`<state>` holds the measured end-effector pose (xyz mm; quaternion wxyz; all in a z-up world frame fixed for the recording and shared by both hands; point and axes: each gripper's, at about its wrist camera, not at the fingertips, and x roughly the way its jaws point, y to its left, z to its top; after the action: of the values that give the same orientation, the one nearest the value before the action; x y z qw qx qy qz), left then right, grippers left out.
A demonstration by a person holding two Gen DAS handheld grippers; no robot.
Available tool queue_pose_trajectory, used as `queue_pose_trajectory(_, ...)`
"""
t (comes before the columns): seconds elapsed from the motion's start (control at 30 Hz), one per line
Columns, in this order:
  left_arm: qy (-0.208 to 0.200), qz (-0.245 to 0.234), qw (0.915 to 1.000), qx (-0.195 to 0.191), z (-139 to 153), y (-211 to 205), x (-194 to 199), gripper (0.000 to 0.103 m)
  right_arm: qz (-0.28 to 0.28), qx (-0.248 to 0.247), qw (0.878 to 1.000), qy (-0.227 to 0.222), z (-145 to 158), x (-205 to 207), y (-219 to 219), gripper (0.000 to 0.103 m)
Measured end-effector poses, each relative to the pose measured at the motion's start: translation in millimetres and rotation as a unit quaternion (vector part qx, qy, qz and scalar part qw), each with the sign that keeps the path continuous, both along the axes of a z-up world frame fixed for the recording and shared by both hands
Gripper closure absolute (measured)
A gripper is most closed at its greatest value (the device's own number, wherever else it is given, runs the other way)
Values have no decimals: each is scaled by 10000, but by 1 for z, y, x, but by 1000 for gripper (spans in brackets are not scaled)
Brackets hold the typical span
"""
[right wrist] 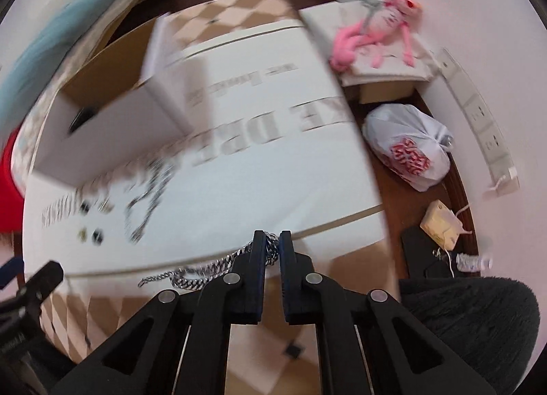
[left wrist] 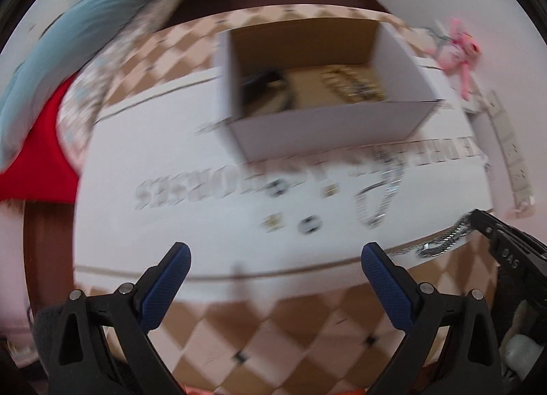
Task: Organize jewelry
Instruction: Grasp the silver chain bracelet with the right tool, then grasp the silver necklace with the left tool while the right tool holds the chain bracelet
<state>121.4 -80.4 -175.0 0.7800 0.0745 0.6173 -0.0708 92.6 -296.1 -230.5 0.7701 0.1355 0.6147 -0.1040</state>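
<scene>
My right gripper [right wrist: 271,246] is shut on one end of a thick silver chain [right wrist: 191,277], which trails left along the near edge of a white lettered board [right wrist: 273,169]. The left wrist view shows that chain [left wrist: 441,241] at the right gripper's tip [left wrist: 478,219]. My left gripper [left wrist: 276,256] stands open above the board's near edge with nothing between its blue pads [left wrist: 177,261]. Ahead of it lie small earrings [left wrist: 309,224] and a looped silver necklace [left wrist: 376,203]. An open white cardboard box [left wrist: 324,128] with jewelry inside stands further back.
The board lies on a brown and white checkered cloth [left wrist: 273,333]. A pink plush toy [right wrist: 376,29], a white plastic bag [right wrist: 407,145] and a power strip [right wrist: 478,114] are to the right. Teal fabric [left wrist: 68,36] and red fabric [left wrist: 37,155] lie at the left.
</scene>
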Motion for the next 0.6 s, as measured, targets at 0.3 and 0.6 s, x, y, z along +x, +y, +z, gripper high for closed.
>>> queue_pose_trajectory(0.3, 426, -948, 9945, 124, -35, -73, 17, 16, -361, 248, 9990, 3, -6, 0, -30, 95)
queue_pose_trajectory(0.6, 528, -1044, 9931, -93, -48, -78, 22, 42, -487, 410, 9980, 10, -9, 0, -36, 95)
